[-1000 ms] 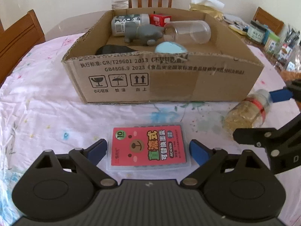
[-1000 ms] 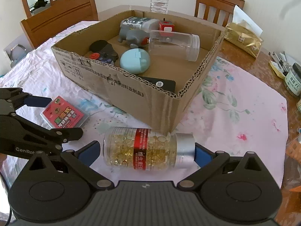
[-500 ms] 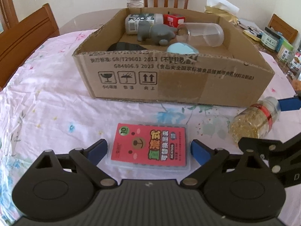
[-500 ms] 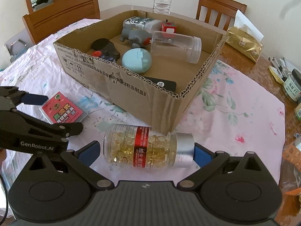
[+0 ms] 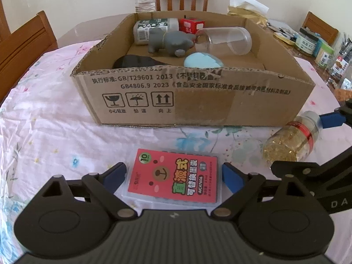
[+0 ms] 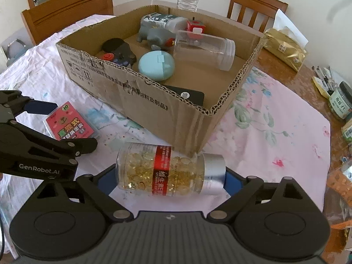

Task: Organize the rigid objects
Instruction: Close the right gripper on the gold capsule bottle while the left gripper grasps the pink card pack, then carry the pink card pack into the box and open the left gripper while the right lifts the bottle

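Note:
A red card-like pack in a clear case is held between the fingers of my left gripper, lifted off the tablecloth; it also shows in the right wrist view. My right gripper is shut on a pill bottle with yellow capsules, a red label and a silver cap, held sideways above the cloth; it shows in the left wrist view too. The open cardboard box stands just beyond both grippers, and is seen again in the right wrist view.
In the box lie a grey toy animal, a clear jar, a blue round case, a black controller, a red cube and a black flat item. Wooden chairs, jars and a gold bag surround the table.
Both grippers have risen with their loads and moved toward the box. The pill bottle and the red pack now sit higher against the box's front wall.

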A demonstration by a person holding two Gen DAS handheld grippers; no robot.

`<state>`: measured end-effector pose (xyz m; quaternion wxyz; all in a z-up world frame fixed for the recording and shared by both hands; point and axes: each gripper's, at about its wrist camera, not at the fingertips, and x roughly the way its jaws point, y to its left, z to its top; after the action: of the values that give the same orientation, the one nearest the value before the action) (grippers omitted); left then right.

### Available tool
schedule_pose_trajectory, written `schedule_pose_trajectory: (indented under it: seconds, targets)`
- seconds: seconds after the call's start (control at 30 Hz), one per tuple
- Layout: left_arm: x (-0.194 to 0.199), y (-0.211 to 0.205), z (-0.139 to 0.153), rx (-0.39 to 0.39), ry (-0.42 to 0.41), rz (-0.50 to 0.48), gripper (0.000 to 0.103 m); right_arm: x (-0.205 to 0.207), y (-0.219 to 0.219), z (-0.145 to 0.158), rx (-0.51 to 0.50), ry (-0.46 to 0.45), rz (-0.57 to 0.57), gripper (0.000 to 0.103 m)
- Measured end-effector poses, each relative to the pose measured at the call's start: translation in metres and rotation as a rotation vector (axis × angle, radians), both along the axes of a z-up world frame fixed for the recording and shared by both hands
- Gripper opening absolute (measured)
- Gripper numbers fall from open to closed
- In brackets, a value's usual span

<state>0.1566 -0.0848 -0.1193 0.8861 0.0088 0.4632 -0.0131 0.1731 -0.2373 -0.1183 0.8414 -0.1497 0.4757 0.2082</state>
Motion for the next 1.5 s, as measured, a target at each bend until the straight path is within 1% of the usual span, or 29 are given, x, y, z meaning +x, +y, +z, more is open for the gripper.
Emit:
schedule_pose_trajectory:
  seconds: [0.2, 0.47, 0.63, 0.83, 1.0, 1.1, 1.17, 1.3, 1.4, 1.5]
  targets:
    - [0.001, 0.003, 0.002, -0.004, 0.030, -0.044, 0.092, 0.001, -0.001, 0.002, -0.006, 0.019, -0.021, 0.097]
    - [-0.003, 0.007, 0.006, 0.035, 0.063, -0.161, 0.092, -0.003, -0.008, 0.012, -0.006, 0.030, -0.030, 0.097]
    - [-0.007, 0.011, 0.017, 0.055, 0.058, -0.222, 0.092, -0.007, -0.011, 0.024, -0.004, 0.014, -0.036, 0.097]
    - [-0.009, 0.020, 0.042, 0.040, 0.057, -0.286, 0.092, -0.012, -0.011, 0.048, 0.012, -0.005, -0.018, 0.097]
    - [-0.004, 0.029, 0.073, 0.043, 0.019, -0.339, 0.092, -0.014, -0.007, 0.075, 0.022, -0.046, 0.015, 0.097]
    - [0.004, 0.034, 0.092, 0.044, -0.031, -0.356, 0.092, -0.013, -0.004, 0.090, 0.032, -0.079, 0.027, 0.097]
    - [0.015, 0.037, 0.099, 0.056, -0.065, -0.353, 0.092, -0.011, -0.002, 0.097, 0.040, -0.098, 0.022, 0.097]
    - [0.042, 0.042, 0.102, 0.060, -0.106, -0.334, 0.092, -0.004, 0.002, 0.105, 0.046, -0.133, 0.005, 0.097]
    - [0.062, 0.045, 0.095, 0.063, -0.115, -0.312, 0.092, 0.003, 0.005, 0.107, 0.053, -0.137, -0.016, 0.097]
    - [0.074, 0.049, 0.086, 0.084, -0.121, -0.302, 0.093, 0.009, 0.009, 0.106, 0.058, -0.133, -0.031, 0.097]
